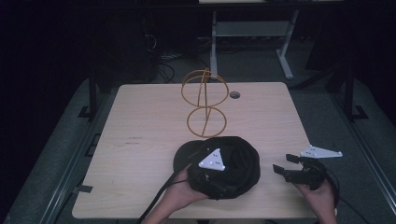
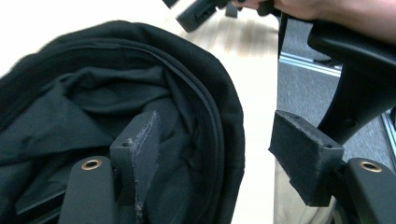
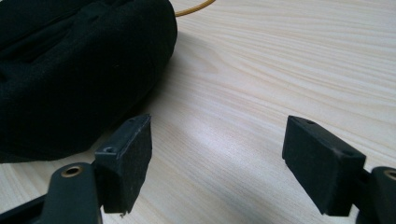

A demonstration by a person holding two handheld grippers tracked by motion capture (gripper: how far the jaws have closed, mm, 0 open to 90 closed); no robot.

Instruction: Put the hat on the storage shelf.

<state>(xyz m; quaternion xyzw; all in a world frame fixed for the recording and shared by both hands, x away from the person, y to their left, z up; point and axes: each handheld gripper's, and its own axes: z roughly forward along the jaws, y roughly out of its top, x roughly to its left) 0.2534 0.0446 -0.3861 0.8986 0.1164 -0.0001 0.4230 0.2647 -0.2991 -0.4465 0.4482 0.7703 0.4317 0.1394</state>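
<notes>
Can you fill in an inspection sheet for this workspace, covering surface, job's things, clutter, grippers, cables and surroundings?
Surface: light wooden table, with a round hole near its far edge.
Job's things: black hat lying opening-up at the near edge; yellow wire stand upright behind it, apart from it.
Clutter: nothing seen.
Grippers: left gripper open, one jaw inside the hat, the other outside its rim, pads not pressing on it; right gripper open over bare table to the right of the hat.
Cables: a black cable trails from the left gripper off the near edge.
Surroundings: dark room, grey floor, a white desk frame behind.
</notes>
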